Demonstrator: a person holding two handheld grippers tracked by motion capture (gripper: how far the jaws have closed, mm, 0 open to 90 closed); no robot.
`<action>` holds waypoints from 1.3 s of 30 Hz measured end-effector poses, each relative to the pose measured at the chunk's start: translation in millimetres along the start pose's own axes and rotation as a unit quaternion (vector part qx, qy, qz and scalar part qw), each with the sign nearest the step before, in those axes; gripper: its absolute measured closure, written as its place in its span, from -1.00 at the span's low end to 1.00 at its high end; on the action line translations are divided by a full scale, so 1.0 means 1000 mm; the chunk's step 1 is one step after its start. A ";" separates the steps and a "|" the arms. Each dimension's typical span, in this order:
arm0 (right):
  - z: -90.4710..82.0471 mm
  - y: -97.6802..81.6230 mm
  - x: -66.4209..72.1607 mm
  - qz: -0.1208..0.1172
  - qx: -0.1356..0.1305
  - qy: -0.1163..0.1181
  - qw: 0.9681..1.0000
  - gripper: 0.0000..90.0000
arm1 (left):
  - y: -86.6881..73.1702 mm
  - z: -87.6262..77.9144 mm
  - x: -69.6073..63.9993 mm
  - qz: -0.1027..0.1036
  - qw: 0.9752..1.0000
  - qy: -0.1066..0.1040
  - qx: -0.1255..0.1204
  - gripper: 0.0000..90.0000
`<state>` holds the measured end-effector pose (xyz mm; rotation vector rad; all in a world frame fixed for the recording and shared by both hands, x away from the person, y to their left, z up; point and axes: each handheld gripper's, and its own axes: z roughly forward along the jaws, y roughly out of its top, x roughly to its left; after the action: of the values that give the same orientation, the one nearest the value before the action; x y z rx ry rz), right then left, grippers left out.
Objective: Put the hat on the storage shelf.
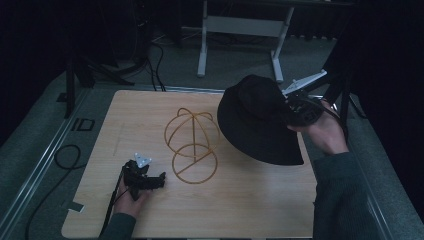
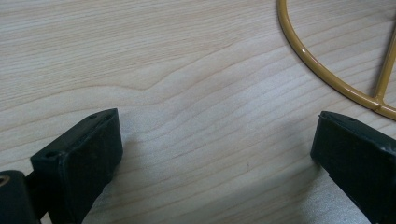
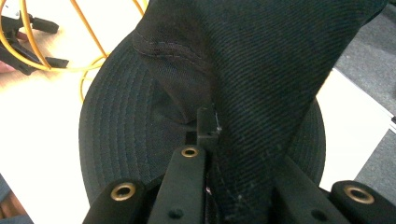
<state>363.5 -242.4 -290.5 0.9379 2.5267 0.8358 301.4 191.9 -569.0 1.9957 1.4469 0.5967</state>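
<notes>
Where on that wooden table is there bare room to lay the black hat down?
The far left corner of the table, beyond the wire hat stand, is bare. So is the near strip between the two forearms, along the front edge. It is crowded mid-table: the stand, the left hand-held gripper beside its base ring, and the black hat hanging over the right side from the right hand-held gripper.

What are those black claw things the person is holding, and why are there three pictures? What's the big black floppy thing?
The claws are grippers, hand tools with two jaws that pinch. One picture is taken from above the wooden table. The other two come from small cameras riding on each gripper, looking along its jaws. The floppy thing is a black hat. The right gripper has pinched its cloth and holds it up over the table; its own camera shows the cloth clamped between the jaws. The left gripper rests low on the table with its jaws wide open, holding nothing. Beside it stands a yellow wire hat stand, with nothing on it.
</notes>
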 end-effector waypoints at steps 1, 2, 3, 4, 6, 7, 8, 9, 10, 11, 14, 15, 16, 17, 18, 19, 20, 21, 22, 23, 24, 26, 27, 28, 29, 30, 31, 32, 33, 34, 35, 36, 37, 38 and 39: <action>-0.001 0.000 0.000 -0.001 -0.001 -0.001 1.000 0.94 | 0.000 0.000 0.000 0.000 1.000 0.000 0.000 -0.95; -0.003 0.001 0.001 -0.002 -0.002 -0.001 1.000 0.94 | 0.000 0.000 0.000 0.000 1.000 0.000 0.001 -0.95; -0.003 0.001 0.001 -0.002 -0.002 -0.001 1.000 0.94 | 0.000 0.000 0.000 0.000 1.000 0.000 0.000 -0.95; -0.005 0.002 0.001 -0.004 -0.005 0.000 1.000 0.94 | 0.000 0.000 0.000 0.000 1.000 0.000 0.000 -0.95; -0.006 0.002 0.002 -0.004 -0.007 0.002 1.000 0.94 | 0.000 0.000 0.000 0.000 1.000 0.000 0.000 -0.95; -0.007 0.002 0.002 -0.007 -0.008 0.002 1.000 0.94 | 0.000 0.000 0.000 0.000 1.000 0.000 0.000 -0.95; -0.008 0.003 0.003 -0.007 -0.009 0.003 1.000 0.94 | 0.000 0.000 0.000 0.000 1.000 0.000 0.000 -0.95; -0.009 0.003 0.003 -0.008 -0.011 0.004 1.000 0.94 | 0.000 0.000 0.000 0.000 1.000 0.000 0.000 -0.95; -0.009 0.004 0.003 -0.008 -0.014 0.005 1.000 0.94 | 0.000 0.000 0.000 0.000 1.000 0.000 0.000 -0.95; -0.010 0.004 0.003 -0.009 -0.016 0.006 1.000 0.94 | 0.000 0.000 0.000 0.000 1.000 0.000 0.000 -0.95; -0.012 0.006 0.004 -0.008 -0.023 0.007 1.000 0.94 | 0.000 0.000 0.000 0.001 1.000 0.000 0.000 -0.95; -0.013 0.006 0.004 -0.008 -0.024 0.008 1.000 0.94 | 0.000 0.000 0.000 0.001 1.000 0.000 0.000 -0.95; -0.013 0.006 0.004 -0.007 -0.025 0.008 1.000 0.94 | 0.000 0.000 0.000 0.001 1.000 0.000 0.001 -0.95; -0.014 0.007 0.004 -0.008 -0.029 0.008 1.000 0.94 | 0.000 0.000 0.000 0.000 1.000 0.000 0.000 -0.95; -0.014 0.007 0.004 -0.008 -0.029 0.008 1.000 0.94 | 0.000 0.000 0.000 0.000 1.000 0.000 0.000 -0.95; -0.014 0.008 0.004 -0.007 -0.030 0.009 0.999 0.94 | 0.000 0.000 0.000 0.000 1.000 0.000 0.000 -0.95; -0.014 0.008 0.004 -0.007 -0.031 0.010 0.999 0.94 | 0.000 0.000 0.000 0.000 1.000 0.000 0.000 -0.95; -0.015 0.009 0.005 -0.005 -0.036 0.012 0.999 0.94 | 0.000 0.001 0.000 0.000 1.000 0.000 -0.001 -0.95; -0.015 0.010 0.004 -0.006 -0.038 0.014 0.999 0.94 | 0.000 0.001 0.000 0.000 1.000 0.000 -0.001 -0.95; -0.015 0.010 0.004 -0.006 -0.038 0.014 0.999 0.94 | 0.000 0.001 0.000 0.000 1.000 0.000 0.000 -0.95; -0.016 0.011 0.005 -0.003 -0.041 0.015 0.999 0.94 | 0.000 0.001 0.000 0.000 1.000 0.000 0.000 -0.95; -0.016 0.012 0.005 -0.005 -0.044 0.016 0.999 0.94 | 0.000 0.001 0.000 0.000 1.000 0.000 -0.001 -0.95; -0.017 0.013 0.005 -0.005 -0.045 0.017 0.999 0.94 | 0.000 0.001 0.000 0.000 1.000 0.000 -0.001 -0.95; -0.018 0.014 0.006 -0.005 -0.048 0.017 0.999 0.94 | 0.000 0.001 0.000 0.000 1.000 0.000 -0.001 -0.95; -0.018 0.015 0.006 -0.005 -0.049 0.017 0.999 0.94 | 0.000 0.001 0.000 0.000 1.000 0.000 0.000 -0.95; -0.018 0.015 0.006 -0.005 -0.051 0.018 0.999 0.94 | 0.000 0.001 0.000 0.000 1.000 0.000 0.000 -0.95; -0.018 0.015 0.006 -0.005 -0.051 0.018 0.999 0.94 | 0.000 0.001 0.000 0.000 1.000 0.000 0.000 -0.95; -0.018 0.016 0.006 -0.004 -0.053 0.019 0.998 0.94 | 0.000 0.001 0.000 0.000 1.000 0.000 0.000 -0.95; -0.019 0.017 0.006 -0.003 -0.055 0.020 0.998 0.94 | 0.001 0.001 0.000 0.000 1.000 0.000 0.000 -0.95; -0.019 0.017 0.006 -0.001 -0.057 0.021 0.998 0.94 | 0.001 0.001 0.000 0.000 1.000 0.000 0.000 -0.95; -0.019 0.018 0.006 0.001 -0.060 0.024 0.998 0.94 | 0.001 0.001 0.000 0.001 1.000 0.000 0.000 -0.95; -0.019 0.018 0.006 0.001 -0.060 0.024 0.998 0.94 | 0.001 0.001 0.000 0.001 1.000 0.000 0.000 -0.95; -0.020 0.019 0.006 0.002 -0.060 0.023 0.998 0.94 | 0.001 0.000 0.000 0.001 1.000 0.000 0.001 -0.95; -0.020 0.020 0.006 -0.001 -0.061 0.023 0.998 0.94 | 0.001 0.001 0.000 0.001 1.000 0.000 0.000 -0.95; -0.020 0.021 0.006 0.000 -0.062 0.022 0.998 0.94 | 0.001 0.000 0.000 0.001 1.000 0.000 0.001 -0.95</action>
<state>359.4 -233.5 -262.9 0.8896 2.4795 1.0108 302.0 191.2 -569.0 1.9975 1.4462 0.5963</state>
